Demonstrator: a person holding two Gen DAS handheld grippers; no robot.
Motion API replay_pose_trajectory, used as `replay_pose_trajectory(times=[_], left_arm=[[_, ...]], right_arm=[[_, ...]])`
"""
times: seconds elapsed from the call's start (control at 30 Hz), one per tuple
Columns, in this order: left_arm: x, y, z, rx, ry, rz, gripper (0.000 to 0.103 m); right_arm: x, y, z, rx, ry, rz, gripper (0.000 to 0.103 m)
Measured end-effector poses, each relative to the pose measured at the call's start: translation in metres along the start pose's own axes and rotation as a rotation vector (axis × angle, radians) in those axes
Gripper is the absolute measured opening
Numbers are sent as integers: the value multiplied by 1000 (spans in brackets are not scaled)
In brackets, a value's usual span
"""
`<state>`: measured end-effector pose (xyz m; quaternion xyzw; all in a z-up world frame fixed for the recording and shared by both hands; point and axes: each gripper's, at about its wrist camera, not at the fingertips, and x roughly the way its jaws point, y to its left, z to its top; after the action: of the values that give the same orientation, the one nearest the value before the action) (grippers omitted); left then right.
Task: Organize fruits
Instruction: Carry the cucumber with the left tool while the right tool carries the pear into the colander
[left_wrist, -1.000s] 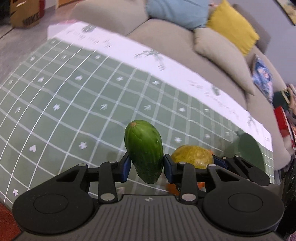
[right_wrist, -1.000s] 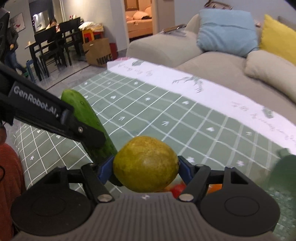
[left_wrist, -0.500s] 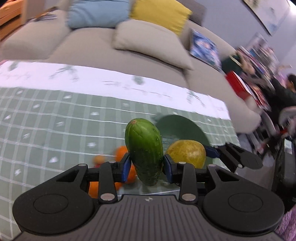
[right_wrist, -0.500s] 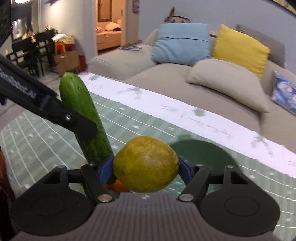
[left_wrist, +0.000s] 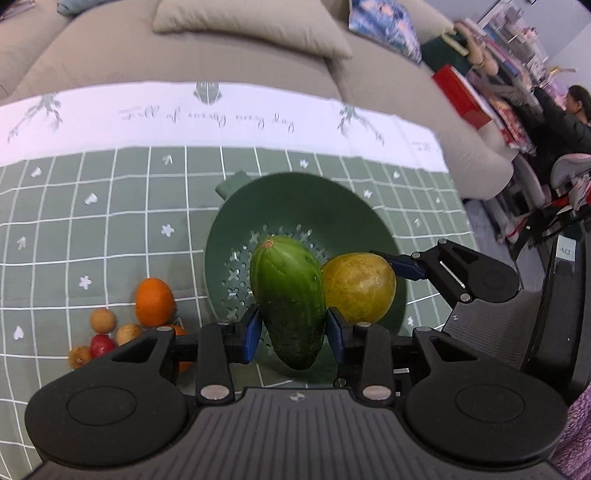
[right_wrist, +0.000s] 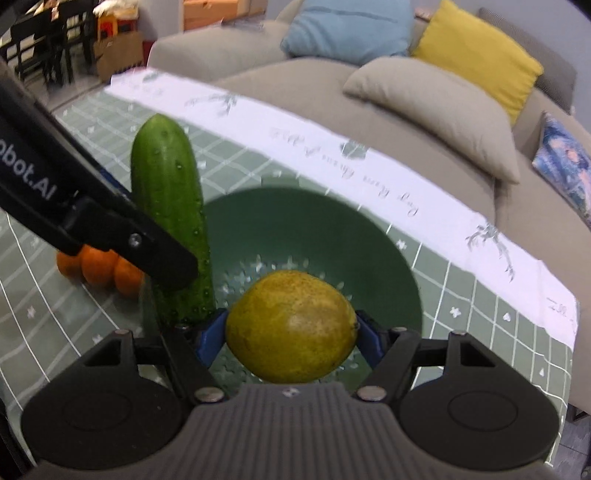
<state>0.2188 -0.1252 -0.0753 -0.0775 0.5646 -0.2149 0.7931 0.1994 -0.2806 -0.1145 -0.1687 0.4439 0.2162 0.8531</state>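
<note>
Two grippers hung over the table, each with a fruit. In the left wrist view, the left gripper (left_wrist: 291, 334) sat clamped on a bumpy, glossy cucumber (left_wrist: 288, 299), held upright between blue pads. A second earlier this camera faced mostly bare cloth and sofa; half a second ago the green colander (left_wrist: 306, 206) was only partly in view, and by now it filled the middle, round, plastic, with cross-shaped drain holes and a small tab handle. Beside the cucumber, the right gripper (left_wrist: 369, 273) held a dull yellow-green lemon (left_wrist: 360, 286) above the bowl. Left of the colander lay one clear orange (left_wrist: 154, 302), one red fruit (left_wrist: 101, 345) and three small tan ones (left_wrist: 103, 319) on the checked green tablecloth (left_wrist: 110, 206).

In the right wrist view, the right gripper (right_wrist: 291, 334) was closed on the oval, pitted lemon (right_wrist: 291, 326), over the colander (right_wrist: 314, 225), which had come nearer. Three oranges (right_wrist: 98, 264) clustered behind the left gripper's black finger. Beyond stood a grey sofa (right_wrist: 332, 88) with four cushions.
</note>
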Motion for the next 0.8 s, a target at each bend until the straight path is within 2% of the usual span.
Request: replay_pose_trajectory(times=[0.27, 0.8], left_arm=[[32, 10, 11, -15, 75, 27, 42], [60, 17, 27, -28, 93, 57, 43]], right_arm=[[36, -11, 2, -32, 60, 25, 69], [68, -13, 3, -57, 93, 17, 69]])
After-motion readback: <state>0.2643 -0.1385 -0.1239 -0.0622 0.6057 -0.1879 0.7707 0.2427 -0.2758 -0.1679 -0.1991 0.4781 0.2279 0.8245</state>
